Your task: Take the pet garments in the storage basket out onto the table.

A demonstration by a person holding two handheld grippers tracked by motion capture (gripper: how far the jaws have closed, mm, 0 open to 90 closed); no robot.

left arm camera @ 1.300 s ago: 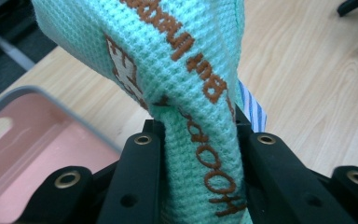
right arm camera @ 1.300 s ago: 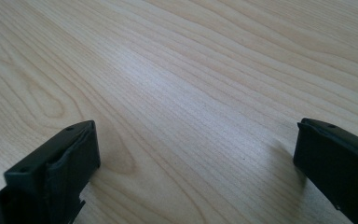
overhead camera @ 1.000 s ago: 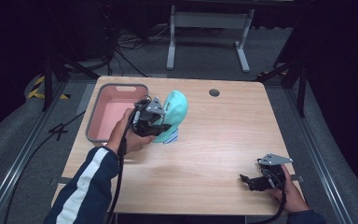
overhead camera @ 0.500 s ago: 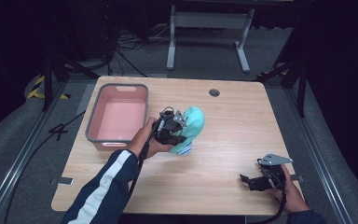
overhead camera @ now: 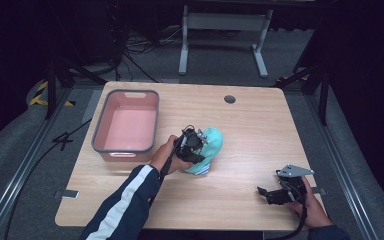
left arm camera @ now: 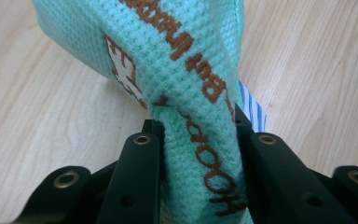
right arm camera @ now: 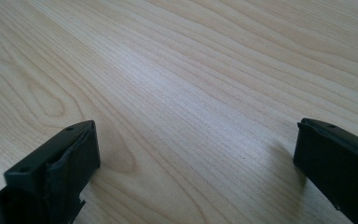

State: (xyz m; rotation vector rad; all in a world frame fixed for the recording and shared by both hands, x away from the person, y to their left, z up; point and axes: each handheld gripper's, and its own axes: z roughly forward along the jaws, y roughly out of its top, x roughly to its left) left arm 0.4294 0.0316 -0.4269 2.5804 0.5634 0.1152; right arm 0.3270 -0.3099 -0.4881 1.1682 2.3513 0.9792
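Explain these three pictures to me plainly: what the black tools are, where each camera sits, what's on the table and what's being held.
No robot here: a person holds a two-jaw hand tool in each hand. The high view looks down on a wooden table from above. On it stands a pink bin with a grey rim. The left gripper pinches a mint-green cloth with brown lettering; its own camera shows the cloth squeezed between the black jaws, a striped blue edge behind it. The right gripper rests near the table's front right, and its camera shows its jaws wide apart over bare wood.
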